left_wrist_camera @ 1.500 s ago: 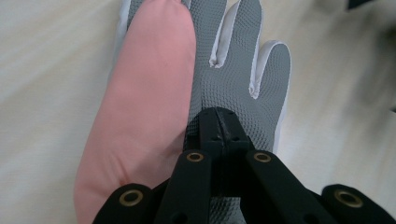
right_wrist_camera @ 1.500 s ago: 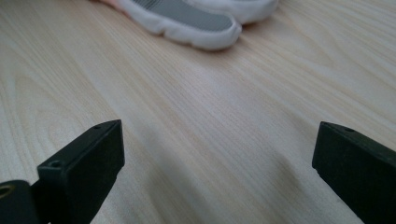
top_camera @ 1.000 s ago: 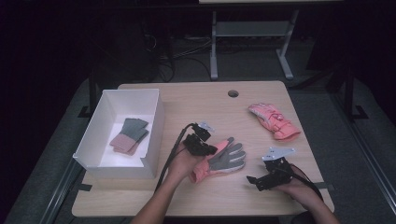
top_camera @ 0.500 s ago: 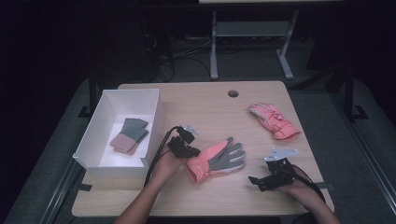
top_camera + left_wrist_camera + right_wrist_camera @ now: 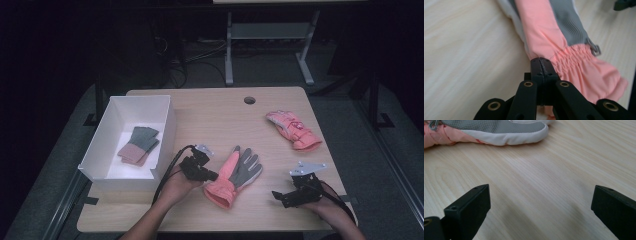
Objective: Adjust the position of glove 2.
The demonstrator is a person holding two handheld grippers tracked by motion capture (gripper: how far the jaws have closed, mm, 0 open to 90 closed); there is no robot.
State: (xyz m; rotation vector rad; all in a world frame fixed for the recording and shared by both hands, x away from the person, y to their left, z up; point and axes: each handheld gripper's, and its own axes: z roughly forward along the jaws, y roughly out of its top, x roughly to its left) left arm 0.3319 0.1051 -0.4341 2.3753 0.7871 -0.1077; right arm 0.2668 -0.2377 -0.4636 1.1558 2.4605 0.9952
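A pink and grey glove (image 5: 235,175) lies palm up at the table's front centre, cuff toward the person. My left gripper (image 5: 215,176) points at its cuff from the left. In the left gripper view the jaws are shut (image 5: 540,60), with their tips against the edge of the glove (image 5: 554,32) by the gathered wrist; no fabric shows between them. My right gripper (image 5: 276,196) rests open at the front right, apart from the glove. Its own view has the jaws wide (image 5: 540,192) over bare wood, with the glove's fingers (image 5: 499,130) ahead.
A second pink glove (image 5: 292,129) lies at the back right. A white box (image 5: 170,125) stands at the left, holding a folded pink and grey pair (image 5: 139,145). The table has a cable hole (image 5: 249,100) near its back edge.
The left hand drew its gripper back off the glove to the left, then brought it down to the cuff's edge. The right gripper barely moved.
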